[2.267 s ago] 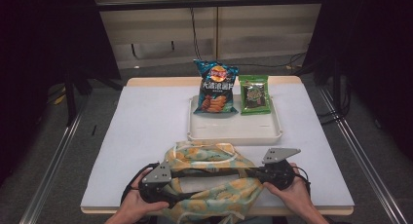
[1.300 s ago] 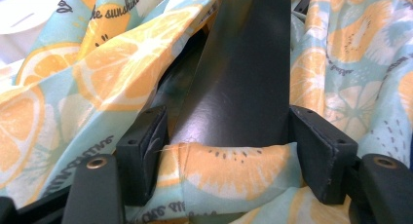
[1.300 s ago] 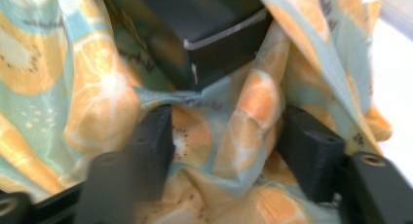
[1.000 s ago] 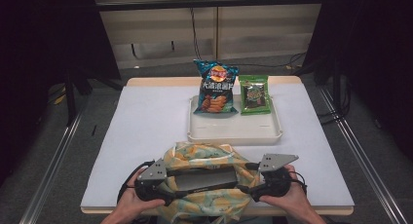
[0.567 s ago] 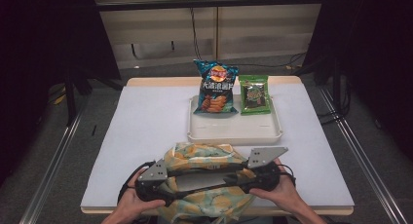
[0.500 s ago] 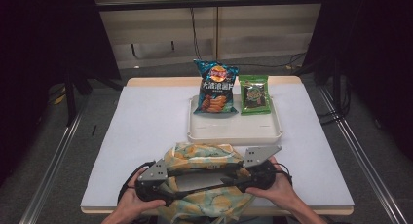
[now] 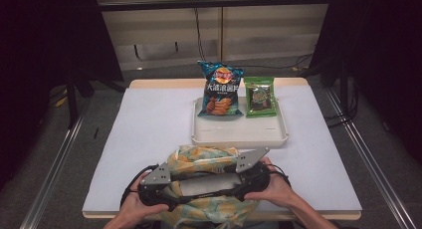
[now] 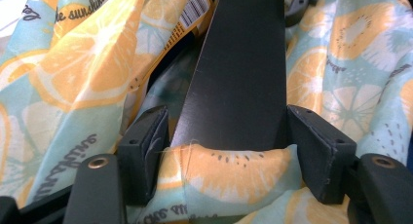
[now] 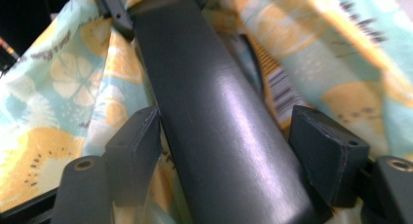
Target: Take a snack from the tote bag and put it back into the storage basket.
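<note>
Now | right gripper [image 7: 249, 181]: moved inward, jaws reopening around strap | left gripper [image 7: 158, 191]: grasping fruit-print bag [image 7: 201, 159]

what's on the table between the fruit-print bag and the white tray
Nothing: in the high view only a bare strip of the white table cover separates the fruit-print bag from the white tray.

A white-topped table [image 7: 149, 134] stands on grey floor [image 7: 45, 154] before beige wall panels [image 7: 268, 20].

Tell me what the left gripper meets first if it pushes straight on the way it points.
Probably the wide black strap running on between the left gripper pads, over the citrus-print fabric bag; depth is unclear.
</note>
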### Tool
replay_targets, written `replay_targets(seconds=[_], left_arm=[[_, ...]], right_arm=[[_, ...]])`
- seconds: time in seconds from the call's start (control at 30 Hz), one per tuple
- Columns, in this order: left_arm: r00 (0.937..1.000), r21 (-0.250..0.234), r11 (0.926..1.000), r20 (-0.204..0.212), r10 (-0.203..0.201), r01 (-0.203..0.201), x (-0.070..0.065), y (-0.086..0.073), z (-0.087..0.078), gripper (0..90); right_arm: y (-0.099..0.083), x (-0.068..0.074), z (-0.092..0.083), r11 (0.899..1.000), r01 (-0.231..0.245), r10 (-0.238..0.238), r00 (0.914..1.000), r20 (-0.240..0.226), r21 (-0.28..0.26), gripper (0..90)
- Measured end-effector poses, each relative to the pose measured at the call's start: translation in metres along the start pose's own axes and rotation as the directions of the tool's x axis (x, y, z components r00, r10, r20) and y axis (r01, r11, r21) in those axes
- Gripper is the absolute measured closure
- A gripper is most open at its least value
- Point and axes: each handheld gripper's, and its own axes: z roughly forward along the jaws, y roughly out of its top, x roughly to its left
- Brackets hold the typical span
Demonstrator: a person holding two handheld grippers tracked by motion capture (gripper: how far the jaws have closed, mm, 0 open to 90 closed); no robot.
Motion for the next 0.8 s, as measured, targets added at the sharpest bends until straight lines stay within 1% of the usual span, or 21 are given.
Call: replay_targets(seconds=[0.07, 0.13, 0.2, 0.27, 0.33, 0.37, 0.43, 0.47, 0.53, 0.57, 0.63, 0.7, 0.77, 0.8], left_arm=[[1.0, 0.0, 1.0, -0.001, -0.001, 0.001, 0.0, 0.0, 0.0, 33.5], [1.0, -0.007, 1.0, 0.006, -0.004, 0.004, 0.0, 0.0, 0.0, 33.2], [0.9999, -0.013, 0.9999, 0.01, -0.007, 0.007, 0.001, 0.0, 0.001, 32.9], [1.0, -0.014, 0.9999, 0.006, -0.008, 0.008, 0.001, 0.0, 0.0, 32.6], [0.9999, -0.005, 0.9999, -0.01, -0.01, 0.01, 0.001, 0.0, -0.001, 31.4], [0.9999, -0.022, 0.9996, -0.006, -0.016, 0.016, 0.002, -0.001, -0.001, 30.6], [0.9994, -0.025, 0.9992, -0.013, -0.031, 0.03, 0.004, -0.001, -0.004, 28.8], [0.9996, -0.032, 0.9991, -0.006, -0.028, 0.028, 0.004, -0.001, -0.004, 28.7], [0.9994, -0.035, 0.9989, -0.01, -0.032, 0.031, 0.004, -0.002, -0.007, 28.2], [0.9996, -0.039, 0.9989, -0.006, -0.027, 0.027, 0.004, -0.002, -0.008, 27.7], [0.9993, -0.051, 0.9981, -0.005, -0.036, 0.036, 0.003, -0.004, -0.013, 26.5], [0.9993, -0.047, 0.9983, -0.006, -0.036, 0.035, 0.004, -0.006, -0.016, 25.6], [0.9992, -0.053, 0.9979, -0.01, -0.038, 0.037, 0.005, -0.008, -0.02, 24.7], [0.9987, -0.064, 0.9968, -0.011, -0.05, 0.049, 0.005, -0.008, -0.021, 23.9]], right_arm=[[-0.001, -0.001, 0.003, 1.0, 0.006, -0.006, 0.9997, -0.022, 0.015, 27.4], [-0.001, -0.001, 0.007, 0.999, 0.01, -0.009, 0.9996, -0.026, 0.031, 27.7], [-0.002, 0.0, 0.012, 0.998, 0.023, -0.021, 0.9993, -0.03, 0.061, 28.3], [-0.002, 0.001, 0.016, 0.997, 0.027, -0.025, 0.9993, -0.029, 0.07, 29.1], [-0.002, 0.001, 0.016, 0.996, 0.036, -0.034, 0.9988, -0.037, 0.076, 33.2], [-0.001, 0.001, 0.016, 0.996, 0.043, -0.039, 0.9982, -0.046, 0.075, 35.1], [0.0, 0.003, 0.016, 0.995, 0.055, -0.05, 0.9972, -0.055, 0.083, 39.5], [0.0, 0.004, 0.016, 0.994, 0.068, -0.063, 0.9964, -0.057, 0.085, 40.5], [0.001, 0.006, 0.015, 0.993, 0.07, -0.064, 0.9958, -0.066, 0.094, 41.5], [0.001, 0.006, 0.015, 0.993, 0.073, -0.067, 0.9957, -0.064, 0.097, 41.8], [0.002, 0.007, 0.014, 0.992, 0.075, -0.069, 0.9955, -0.066, 0.105, 42.4], [0.002, 0.007, 0.012, 0.992, 0.074, -0.067, 0.9951, -0.073, 0.099, 42.7], [0.002, 0.007, 0.009, 0.993, 0.069, -0.063, 0.9953, -0.073, 0.091, 42.9], [0.003, 0.007, 0.007, 0.994, 0.063, -0.057, 0.9959, -0.07, 0.087, 43.0]])
